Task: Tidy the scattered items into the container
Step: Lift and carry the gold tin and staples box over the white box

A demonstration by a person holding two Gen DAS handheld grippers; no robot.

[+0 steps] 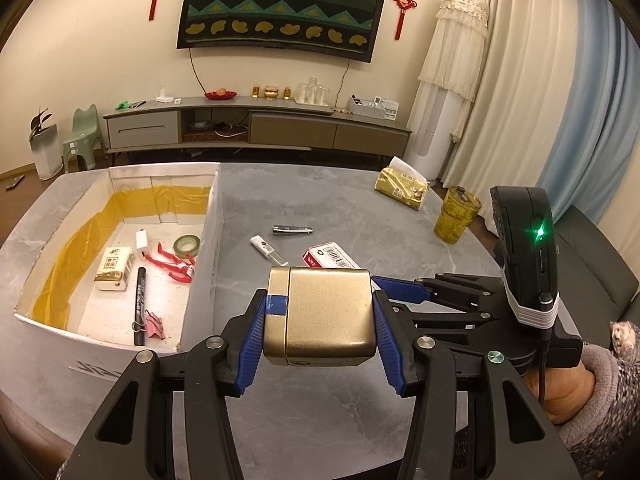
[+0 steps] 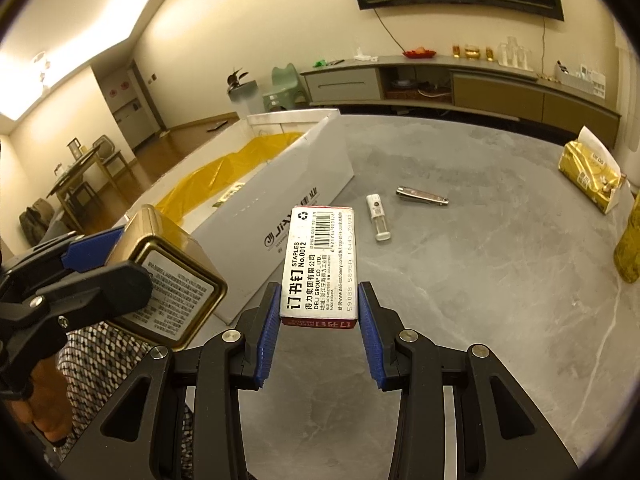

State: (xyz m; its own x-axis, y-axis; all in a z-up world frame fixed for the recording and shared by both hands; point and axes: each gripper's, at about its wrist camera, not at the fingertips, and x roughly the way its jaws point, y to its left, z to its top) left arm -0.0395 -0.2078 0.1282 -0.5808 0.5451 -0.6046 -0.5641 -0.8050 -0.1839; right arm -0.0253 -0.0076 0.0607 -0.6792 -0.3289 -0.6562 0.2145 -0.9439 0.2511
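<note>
The left gripper pinches a gold tin between its blue pads, up above the grey table. The right gripper pinches a staple box the same way, and the box sits flat between the pads, label up. The two grippers are close, side by side. The white box stands just to the left of the tin. Inside it lie a marker, a pink clip, a roll of tape, a small pack and some red bits. Out on the table lie a nail clipper and a little white tube, near each other. Farther right are a yellow glass and a gold tissue pack
</note>
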